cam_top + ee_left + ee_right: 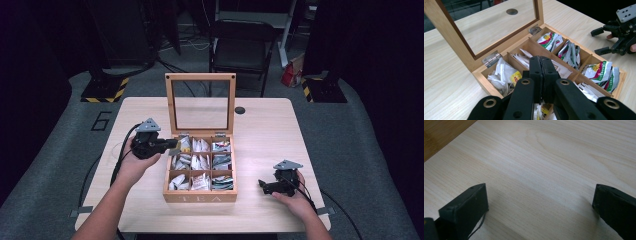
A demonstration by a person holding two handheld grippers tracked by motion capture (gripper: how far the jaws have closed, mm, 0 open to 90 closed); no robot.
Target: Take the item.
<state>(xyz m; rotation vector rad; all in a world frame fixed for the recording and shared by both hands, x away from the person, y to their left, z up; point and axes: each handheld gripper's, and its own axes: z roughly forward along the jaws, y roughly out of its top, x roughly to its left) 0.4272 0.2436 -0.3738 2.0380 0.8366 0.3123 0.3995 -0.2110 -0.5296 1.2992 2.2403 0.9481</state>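
The tea bag [174,145] hangs pinched at the tip of the left gripper [172,145], just over the back-left compartment of the tea box [200,197] in the high view. The box sits mid-worktop [260,130] with its glass lid [200,102] propped upright. The right gripper [261,186] rests well off to the box's right, near the front edge, with nothing between its jaws.

In the left gripper view the jaws stand pressed together — only a thin seam between them — and below them a sliver of yellow-tagged paper [545,109] peeks out, so the left gripper [540,65] appears clamped on a bag. Beyond it lie the filled compartments, white bags [504,73] nearest the hinge.

In the right gripper view the jaws are spread wide over bare wood, holding nothing.

The step in hand looks like lifting one bag clear of the box; the next move calls for carrying it sideways past the box wall without snagging its neighbours.
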